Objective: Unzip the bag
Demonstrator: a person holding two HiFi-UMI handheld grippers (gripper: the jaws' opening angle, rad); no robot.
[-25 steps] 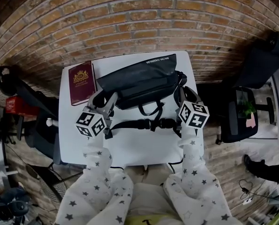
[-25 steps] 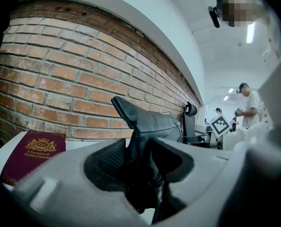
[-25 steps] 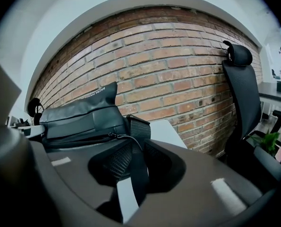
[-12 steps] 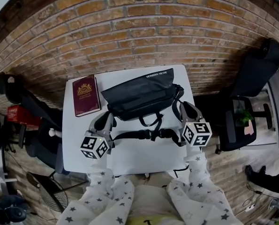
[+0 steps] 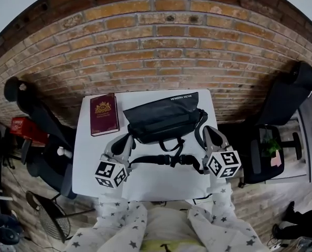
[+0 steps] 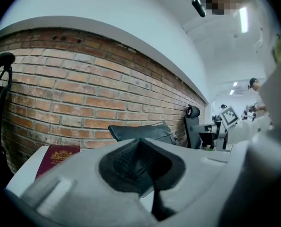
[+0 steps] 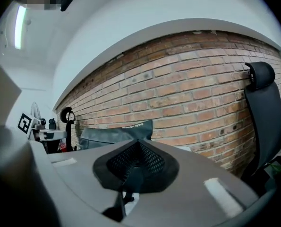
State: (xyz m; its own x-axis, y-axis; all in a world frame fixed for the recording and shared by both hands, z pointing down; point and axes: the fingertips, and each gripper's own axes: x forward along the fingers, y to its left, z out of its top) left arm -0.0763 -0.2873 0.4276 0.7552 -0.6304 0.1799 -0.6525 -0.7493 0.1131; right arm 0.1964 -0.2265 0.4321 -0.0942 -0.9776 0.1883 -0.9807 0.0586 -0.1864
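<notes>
A dark sling bag (image 5: 163, 118) lies on the white table (image 5: 150, 180) by the brick wall, its black strap (image 5: 169, 159) trailing toward me. The bag's top edge also shows in the left gripper view (image 6: 140, 130) and the right gripper view (image 7: 116, 134). My left gripper (image 5: 128, 142) hovers at the bag's front left corner, jaws pressed together with nothing between them. My right gripper (image 5: 206, 134) hangs at the bag's right end, also shut and empty. Both sit tilted upward, apart from the bag. The zipper pull is not visible.
A maroon booklet (image 5: 104, 114) with a gold crest lies on the table left of the bag. A black office chair (image 5: 284, 101) stands to the right, another chair (image 5: 30, 114) to the left. The brick wall (image 5: 156, 62) runs behind the table.
Both grippers closed from open and drew back slightly toward me. The head view rose, so the table and bag sit lower in the frame.
</notes>
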